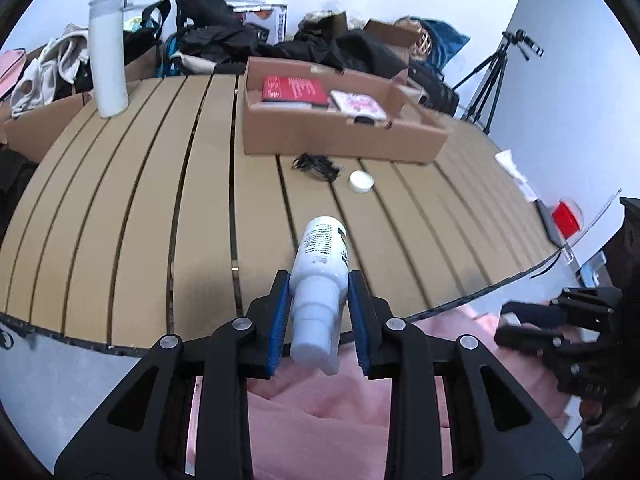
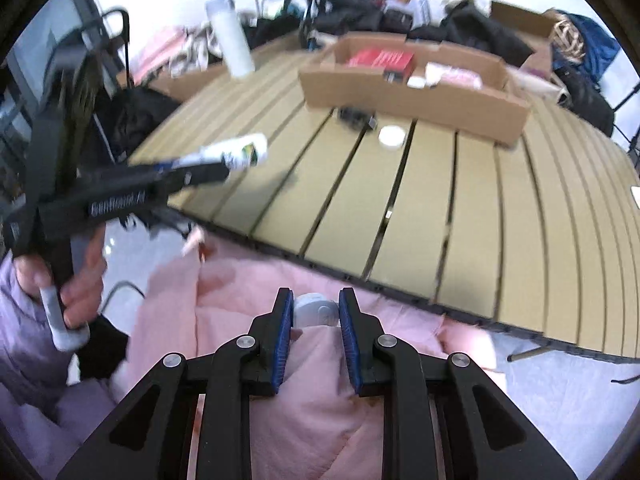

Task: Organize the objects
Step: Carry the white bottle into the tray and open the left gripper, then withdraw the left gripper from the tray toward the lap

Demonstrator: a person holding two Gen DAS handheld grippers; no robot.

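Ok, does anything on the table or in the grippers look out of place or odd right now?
Two items lie loose on the table in front of the cardboard box: a tangled black thing and a small white round lid. The left gripper holds the white bottle horizontally, off the table.

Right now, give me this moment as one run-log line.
left gripper: shut on white bottle, above near table edge | right gripper: shut on small white cap | cardboard box: holds items | round tin: on table
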